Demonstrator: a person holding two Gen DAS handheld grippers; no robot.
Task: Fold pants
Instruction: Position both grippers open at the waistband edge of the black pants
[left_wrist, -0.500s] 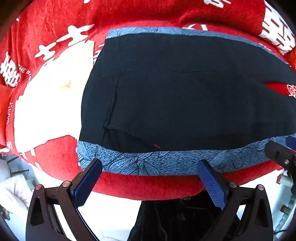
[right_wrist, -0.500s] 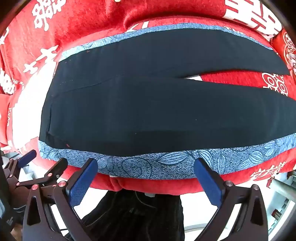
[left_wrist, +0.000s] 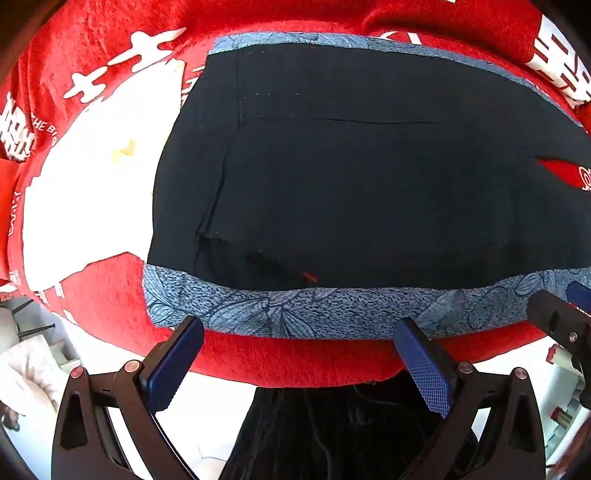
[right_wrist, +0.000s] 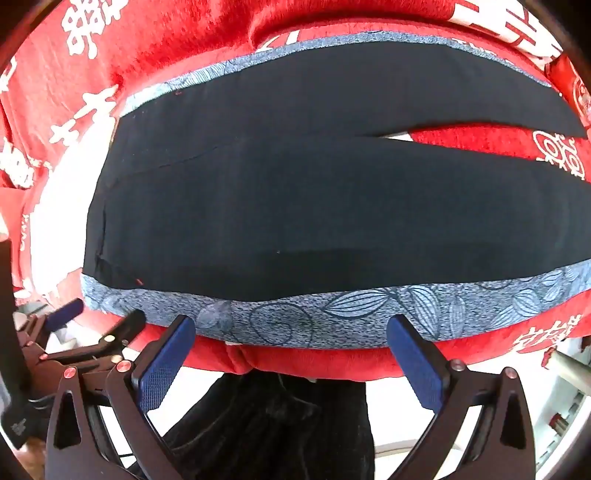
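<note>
One pants (left_wrist: 369, 184), two gaping tongs (left_wrist: 299, 354)

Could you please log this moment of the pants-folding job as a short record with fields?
garment: dark pants with blue patterned side stripe, spread flat, unfolded
legs: apart, red showing between them
surface: red cloth with white characters
left gripper: open, at the near stripe edge, holding nothing
right gripper: open, at the same edge, holding nothing

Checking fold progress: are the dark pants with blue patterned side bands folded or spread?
Spread: dark pants lie flat, both legs apart, red blanket between.
</note>
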